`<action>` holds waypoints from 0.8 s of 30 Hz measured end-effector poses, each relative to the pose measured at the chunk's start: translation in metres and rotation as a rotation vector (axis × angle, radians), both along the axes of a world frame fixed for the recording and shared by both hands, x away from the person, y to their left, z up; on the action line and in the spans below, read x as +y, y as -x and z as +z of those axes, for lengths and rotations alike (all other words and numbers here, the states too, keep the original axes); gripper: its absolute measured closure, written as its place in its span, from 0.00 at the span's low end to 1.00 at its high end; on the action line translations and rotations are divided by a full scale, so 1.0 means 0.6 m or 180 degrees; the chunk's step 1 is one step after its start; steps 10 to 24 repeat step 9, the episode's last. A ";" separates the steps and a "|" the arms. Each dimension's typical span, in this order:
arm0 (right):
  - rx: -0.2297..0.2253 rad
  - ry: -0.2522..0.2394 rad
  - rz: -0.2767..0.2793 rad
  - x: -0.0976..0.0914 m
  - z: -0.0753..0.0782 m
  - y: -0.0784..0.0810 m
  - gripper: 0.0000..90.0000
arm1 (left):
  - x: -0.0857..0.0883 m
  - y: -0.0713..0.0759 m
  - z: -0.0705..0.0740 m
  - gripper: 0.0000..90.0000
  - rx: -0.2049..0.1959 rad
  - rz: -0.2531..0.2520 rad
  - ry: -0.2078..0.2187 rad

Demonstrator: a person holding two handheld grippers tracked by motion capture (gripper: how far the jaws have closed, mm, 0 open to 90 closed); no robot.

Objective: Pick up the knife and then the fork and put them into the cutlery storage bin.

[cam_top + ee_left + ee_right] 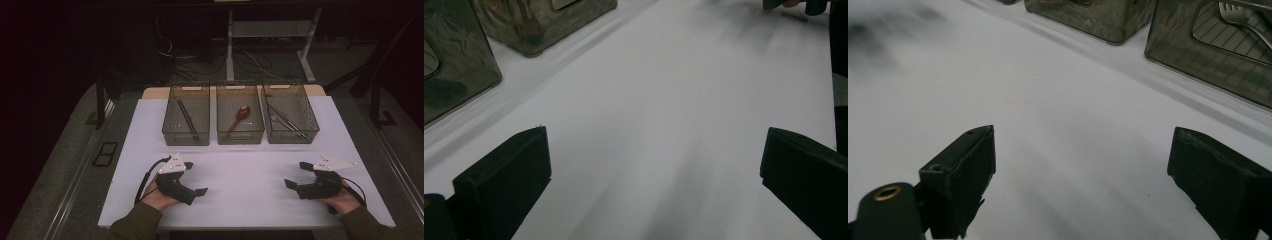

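White sheeting covered the table (250, 200) in a dim room, and nearest you both hands rested on its front part. Your left gripper (198, 178) lay at the left with its jaws spread wide and nothing between them; your right gripper (296, 174) lay at the right, jaws likewise wide apart and holding nothing. Bare sheet stretched between the two. All three bins stood beyond the grippers, well apart from them, in a row across the far half. The left bin (186, 116) held a pair of dark chopsticks (187, 119), their long axis running away from you and slanting slightly right toward you. The middle bin (240, 115) held a reddish spoon (240, 118), bowl at the far end, handle slanting toward you and left. The right bin (290, 115) held metal cutlery (286, 119), a fork among it judging by the right gripper view (1243, 15), lying diagonally. I judged the left hand nearer the chopsticks, the right nearer the cutlery, and the spoon about midway.
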State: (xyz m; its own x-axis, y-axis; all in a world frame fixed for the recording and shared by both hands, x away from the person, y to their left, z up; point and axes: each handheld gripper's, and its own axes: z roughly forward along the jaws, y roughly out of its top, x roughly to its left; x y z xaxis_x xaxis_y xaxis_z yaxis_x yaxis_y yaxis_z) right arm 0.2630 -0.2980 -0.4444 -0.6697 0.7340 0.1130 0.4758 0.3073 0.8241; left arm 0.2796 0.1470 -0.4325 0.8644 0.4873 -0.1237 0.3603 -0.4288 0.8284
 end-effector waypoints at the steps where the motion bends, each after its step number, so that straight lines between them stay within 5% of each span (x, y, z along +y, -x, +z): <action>1: -0.0001 -0.0002 0.0000 0.000 0.000 0.000 0.14 | 0.000 0.000 0.000 0.00 0.0000 0.0003 0.0000; 24: -0.0013 0.0015 -0.0021 -0.002 0.002 0.001 0.14 | -0.001 0.000 0.000 0.00 -0.0003 0.0009 -0.0027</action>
